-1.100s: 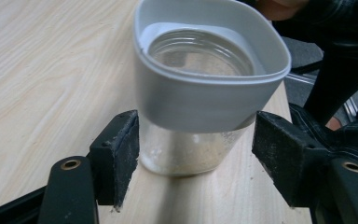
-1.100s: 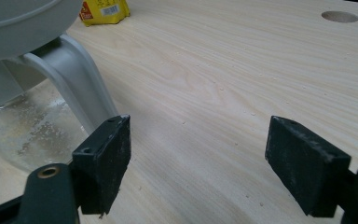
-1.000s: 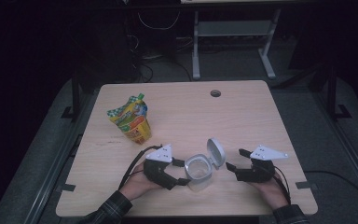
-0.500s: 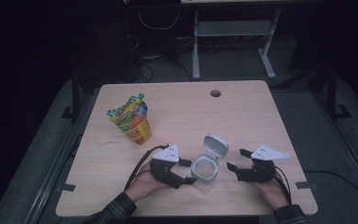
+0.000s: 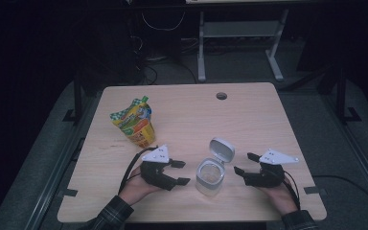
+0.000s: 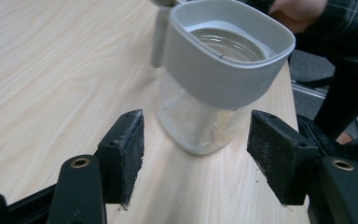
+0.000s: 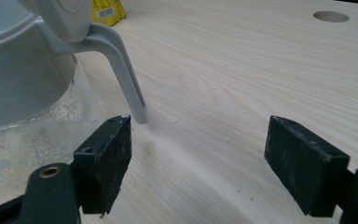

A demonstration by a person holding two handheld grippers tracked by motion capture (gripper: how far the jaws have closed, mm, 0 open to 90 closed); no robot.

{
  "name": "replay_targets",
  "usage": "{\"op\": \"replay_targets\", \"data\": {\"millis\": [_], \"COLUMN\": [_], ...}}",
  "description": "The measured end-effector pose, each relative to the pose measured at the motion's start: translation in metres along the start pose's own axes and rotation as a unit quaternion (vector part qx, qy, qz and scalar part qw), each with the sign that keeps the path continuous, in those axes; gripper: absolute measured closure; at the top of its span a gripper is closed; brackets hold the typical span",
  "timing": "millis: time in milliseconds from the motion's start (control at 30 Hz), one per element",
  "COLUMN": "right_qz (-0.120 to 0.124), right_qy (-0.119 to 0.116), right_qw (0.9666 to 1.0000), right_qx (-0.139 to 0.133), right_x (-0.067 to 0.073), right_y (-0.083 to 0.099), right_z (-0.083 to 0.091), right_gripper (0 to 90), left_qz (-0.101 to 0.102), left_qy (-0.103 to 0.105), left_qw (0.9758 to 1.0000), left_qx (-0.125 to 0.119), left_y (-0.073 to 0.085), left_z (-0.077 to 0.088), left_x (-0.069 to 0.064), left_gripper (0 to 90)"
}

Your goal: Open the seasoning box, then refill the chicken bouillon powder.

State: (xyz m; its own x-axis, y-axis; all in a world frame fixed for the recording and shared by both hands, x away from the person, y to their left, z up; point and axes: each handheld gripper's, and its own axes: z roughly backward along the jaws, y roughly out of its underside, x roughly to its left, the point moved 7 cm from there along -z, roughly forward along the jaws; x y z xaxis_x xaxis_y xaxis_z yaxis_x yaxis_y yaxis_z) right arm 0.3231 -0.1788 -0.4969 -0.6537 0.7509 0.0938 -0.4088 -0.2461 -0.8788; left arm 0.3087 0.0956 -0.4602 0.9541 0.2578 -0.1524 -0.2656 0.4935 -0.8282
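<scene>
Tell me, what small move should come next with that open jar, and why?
Probably ease the left gripper forward and close it on the jar. Its jaws stand open just short of the clear body, not touching. The lid is flipped up, and the right gripper waits open beside it.

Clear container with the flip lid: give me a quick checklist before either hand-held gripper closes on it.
1. Lid flipped open on its hinge: ok.
2. Clear container upright on the table: ok.
3. Left hand-held gripper open, pads off the container: ok.
4. Container centred between the left pads: not ok, it sits just beyond them.
5. Right hand-held gripper open, nothing between its pads: ok.
6. Snack pouch well away from the work: ok.
</scene>
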Motion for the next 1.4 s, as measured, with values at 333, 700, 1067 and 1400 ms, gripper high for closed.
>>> {"op": "replay_targets", "data": {"millis": [333,700,1067,1400], "right_qz": [-0.001,-0.001,-0.003,-0.006], "right_qy": [0.0,0.001,-0.001,0.004], "right_qw": [1.0,1.0,1.0,1.0], "right_qx": [0.0,0.001,0.002,0.001], "right_x": [0.0,0.0,0.0,-0.002], "right_y": [0.0,0.0,0.0,0.001], "right_z": [0.0,0.0,-0.001,-0.001], "right_gripper": [22.4,22.4,22.4,22.4], "left_qz": [0.024,0.055,0.077,0.091], "left_qy": [-0.029,-0.071,-0.118,-0.166], "left_qw": [0.9993,0.9958,0.9896,0.9815], "left_qx": [-0.005,-0.018,-0.027,-0.031], "left_y": [0.009,0.02,0.03,0.04], "left_z": [0.024,0.057,0.093,0.124], "left_x": [0.01,0.027,0.047,0.066], "left_gripper": [36.4,36.3,36.3,36.2]}}
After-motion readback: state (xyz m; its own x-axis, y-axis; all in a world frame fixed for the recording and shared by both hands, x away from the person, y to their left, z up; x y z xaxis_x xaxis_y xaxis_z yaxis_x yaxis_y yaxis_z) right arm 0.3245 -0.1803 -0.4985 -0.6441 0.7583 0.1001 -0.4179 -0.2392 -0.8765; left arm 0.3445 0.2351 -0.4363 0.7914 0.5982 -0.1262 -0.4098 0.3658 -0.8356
